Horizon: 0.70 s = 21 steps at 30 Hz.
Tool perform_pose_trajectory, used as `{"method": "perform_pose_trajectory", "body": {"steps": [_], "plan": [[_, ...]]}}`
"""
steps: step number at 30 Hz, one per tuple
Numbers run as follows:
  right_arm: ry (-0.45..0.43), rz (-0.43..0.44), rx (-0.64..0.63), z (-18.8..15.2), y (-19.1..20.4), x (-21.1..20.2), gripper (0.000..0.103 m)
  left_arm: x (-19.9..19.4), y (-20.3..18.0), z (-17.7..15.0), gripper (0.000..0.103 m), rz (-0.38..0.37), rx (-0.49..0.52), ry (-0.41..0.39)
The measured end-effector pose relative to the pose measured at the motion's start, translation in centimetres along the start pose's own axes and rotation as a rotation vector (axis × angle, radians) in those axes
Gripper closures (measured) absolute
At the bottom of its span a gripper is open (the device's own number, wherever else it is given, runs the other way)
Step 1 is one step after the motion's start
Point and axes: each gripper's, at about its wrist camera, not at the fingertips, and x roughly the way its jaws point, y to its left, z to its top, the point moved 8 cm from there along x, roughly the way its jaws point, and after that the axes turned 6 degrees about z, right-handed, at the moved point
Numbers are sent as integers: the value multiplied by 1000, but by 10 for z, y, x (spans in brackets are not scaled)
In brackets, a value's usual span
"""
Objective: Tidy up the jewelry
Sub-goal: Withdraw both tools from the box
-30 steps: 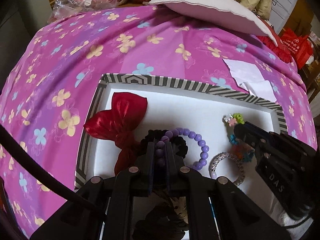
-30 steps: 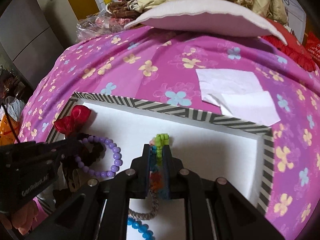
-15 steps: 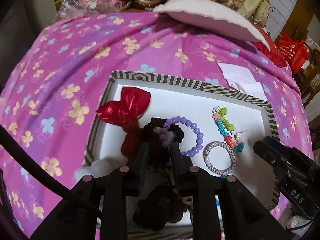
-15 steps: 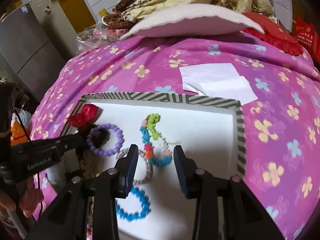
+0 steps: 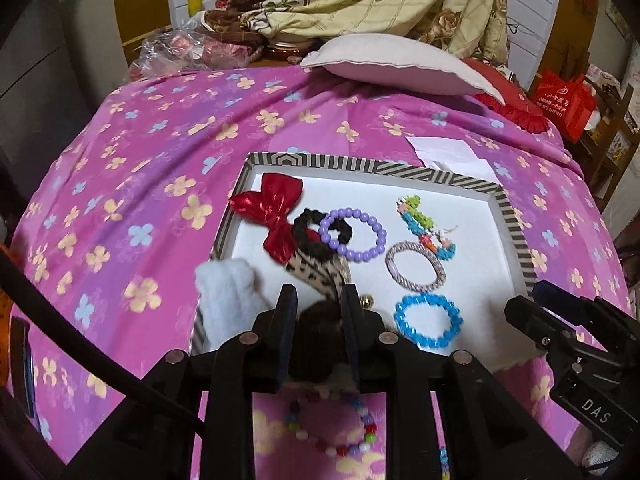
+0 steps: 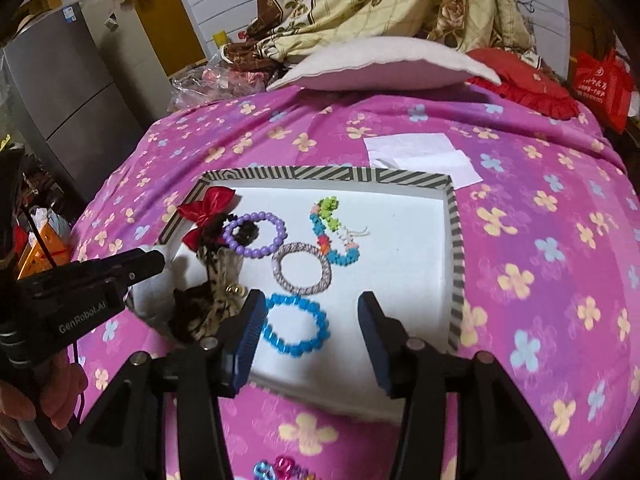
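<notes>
Two grippers are hovering at the near edge of the striped-rim white tray point(image 6: 456, 240), jaws apart on both. The left gripper point(image 5: 316, 320) is straddling a dark fuzzy scrunchie point(image 5: 320, 314), the right gripper point(image 6: 312, 332) a blue beaded bracelet point(image 6: 296, 326), probably choosing what to tidy.

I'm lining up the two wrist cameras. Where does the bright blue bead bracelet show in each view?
Left wrist view: blue bead bracelet sits lower right of centre, near the tray's near edge, right of the left tongs.
Right wrist view: it lies at lower centre, between the open right tongs.
Shared landmark: the grey braided ring lies just beyond it in both.
</notes>
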Motion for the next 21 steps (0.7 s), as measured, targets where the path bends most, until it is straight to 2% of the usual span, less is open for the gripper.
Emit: {"method": "perform_pose_trajectory", "body": {"steps": [7,21], "plan": [[-9,6,10,-28,14,-22,47,-27,7,-28,63,22,-11,-42],[-2,-7,20,-73,29,-48,47,-62,20,-69,63,69,-14,-118]]}}
